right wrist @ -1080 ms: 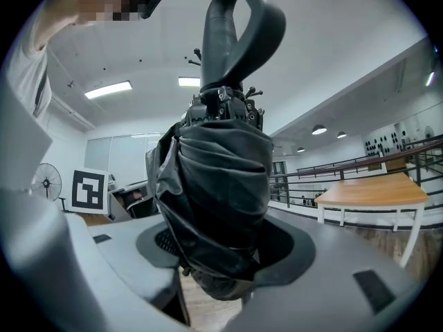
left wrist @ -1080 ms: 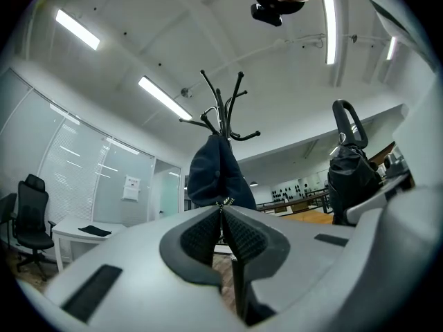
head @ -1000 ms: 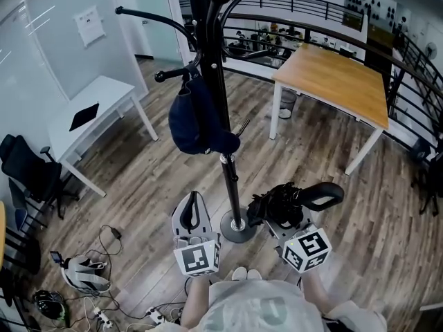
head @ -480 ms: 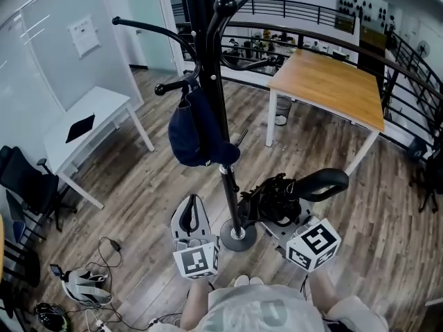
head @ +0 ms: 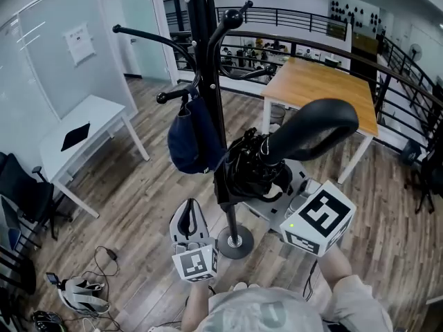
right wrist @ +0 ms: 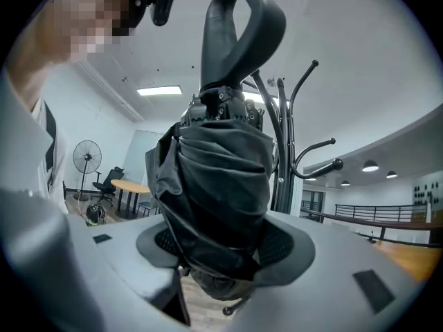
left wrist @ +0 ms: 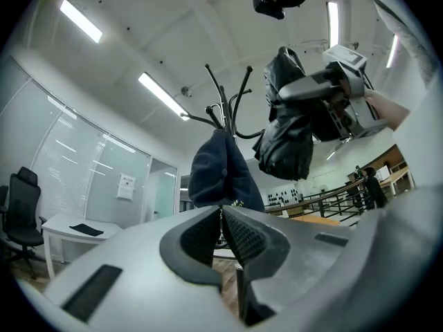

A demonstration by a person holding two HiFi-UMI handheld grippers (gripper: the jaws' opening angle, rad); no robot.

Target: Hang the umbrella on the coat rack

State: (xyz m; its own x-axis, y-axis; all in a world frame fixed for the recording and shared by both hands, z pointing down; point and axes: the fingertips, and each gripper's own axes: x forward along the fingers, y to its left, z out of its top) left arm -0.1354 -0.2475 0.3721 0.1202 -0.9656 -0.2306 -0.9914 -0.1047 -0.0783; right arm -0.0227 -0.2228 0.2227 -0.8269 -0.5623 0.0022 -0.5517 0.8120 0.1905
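Black metal is forming the coat rack (head: 205, 61) that is standing before the person, with a navy cap (head: 192, 140) hanging from a lower hook. The folded umbrella (head: 255, 170) is being held up just beside the pole, its curved handle (head: 315, 124) pointing up and away. The right gripper (head: 277, 189) is clamping the bundled canopy. The left gripper (head: 190, 203) is waiting low, its jaws pressed together on nothing. I am judging this as the lifting step. Next, the handle's crook is needing to pass over a free hook (head: 232, 19) before any release. Compared with a second ago, the umbrella is sitting much higher, no longer down near the base (head: 234, 242).
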